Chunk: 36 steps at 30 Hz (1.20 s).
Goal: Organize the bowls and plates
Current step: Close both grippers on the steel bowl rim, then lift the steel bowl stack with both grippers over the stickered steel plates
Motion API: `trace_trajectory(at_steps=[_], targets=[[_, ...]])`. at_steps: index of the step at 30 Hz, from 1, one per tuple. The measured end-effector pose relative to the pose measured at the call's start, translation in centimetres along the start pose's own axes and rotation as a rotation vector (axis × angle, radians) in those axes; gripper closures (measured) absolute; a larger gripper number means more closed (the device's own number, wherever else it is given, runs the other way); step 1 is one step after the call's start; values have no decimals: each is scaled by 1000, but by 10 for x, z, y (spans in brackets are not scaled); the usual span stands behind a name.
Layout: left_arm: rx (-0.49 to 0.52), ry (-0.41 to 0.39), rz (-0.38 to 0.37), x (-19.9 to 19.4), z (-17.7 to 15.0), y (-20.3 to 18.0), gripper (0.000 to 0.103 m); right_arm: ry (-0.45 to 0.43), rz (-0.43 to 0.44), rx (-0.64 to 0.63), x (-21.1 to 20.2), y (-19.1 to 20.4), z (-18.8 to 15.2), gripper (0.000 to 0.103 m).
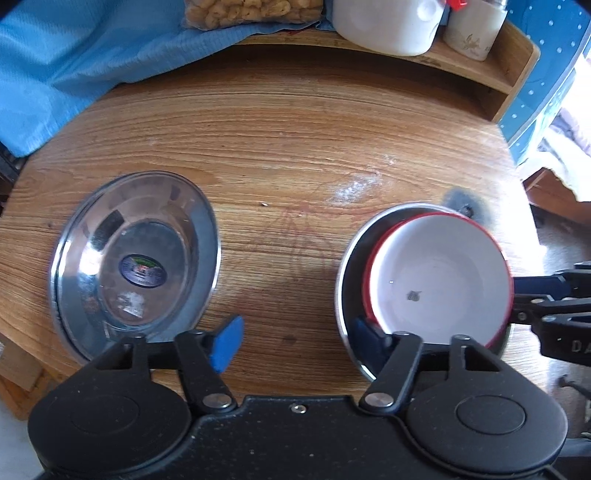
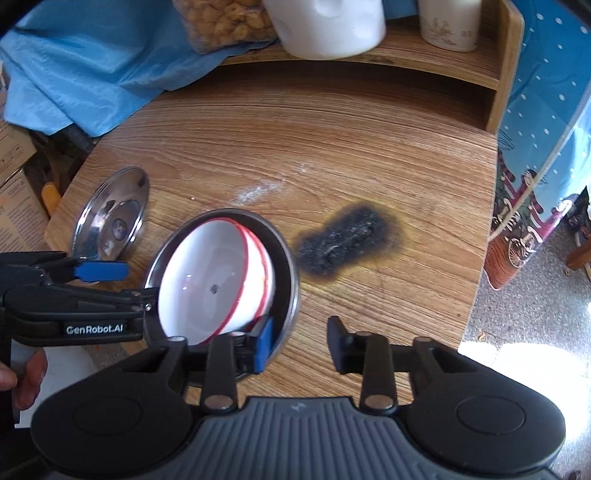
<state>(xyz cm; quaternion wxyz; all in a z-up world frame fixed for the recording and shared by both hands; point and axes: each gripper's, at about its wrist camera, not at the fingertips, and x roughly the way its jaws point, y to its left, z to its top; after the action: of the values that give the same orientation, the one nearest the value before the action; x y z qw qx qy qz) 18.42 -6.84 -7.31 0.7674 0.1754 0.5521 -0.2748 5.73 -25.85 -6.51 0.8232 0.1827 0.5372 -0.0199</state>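
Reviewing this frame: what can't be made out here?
1. Left wrist view: the sticker text on the left plate is blurred.
2. Both views: the speck in the bowl is too small to identify.
3. Both views: the jug and bag are cut off by the top edge.
4. Both views: the right plate floor is hidden by the bowl.

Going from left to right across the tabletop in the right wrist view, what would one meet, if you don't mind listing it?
Steel plate → white bowl with a red rim, sitting in a dark pan → black burn mark on the wooden table.
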Motion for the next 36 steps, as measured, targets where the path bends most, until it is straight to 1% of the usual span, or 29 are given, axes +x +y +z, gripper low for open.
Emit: trace_trajectory(at_steps=[1,2,3,4,5,6,7,8,10,15,23,28,31,33,36], targets=[[-2,-1,-19,0,0,0,47,-1,4,-6,0,1,0,77],[-4,-3,-33,0,0,-1,50,-1,9,-12,0,2,0,80],[-3,-5,-45,0,0,-1,56,-4,13,-17,-1,4,-1,82],[-1,-7,-61,-1,-1,-2,64,-6,17,-25,-1,4,-1,86],[1,-8,-80,-1,-1,-3,68,-10,11,-39,-1,6,-1,86],[2,-9,-112,-1,-1,-3,82,-12,5,-50,-1,8,-1,86],[1,-10,-146,0,-1,-2,92,-14,1,-58,-1,8,-1,86],[-1,-10,-162,0,-2,-2,92,-15,0,-61,-1,9,-2,86],[3,-12,-168,0,-3,-3,92,-16,1,-63,-1,9,-2,86],[-33,-11,-208,0,-4,5,92,-14,-1,-61,-1,8,-2,86],[5,5,-206,3,-3,2,90,-2,14,-28,2,6,0,86],[8,11,-209,6,-1,1,89,11,11,-22,6,7,1,85],[18,15,-205,7,-1,-1,88,18,29,10,8,4,1,85],[31,21,-204,9,0,-3,85,27,45,37,11,1,1,85],[43,22,-202,10,-1,-5,85,33,44,47,15,2,1,85]])
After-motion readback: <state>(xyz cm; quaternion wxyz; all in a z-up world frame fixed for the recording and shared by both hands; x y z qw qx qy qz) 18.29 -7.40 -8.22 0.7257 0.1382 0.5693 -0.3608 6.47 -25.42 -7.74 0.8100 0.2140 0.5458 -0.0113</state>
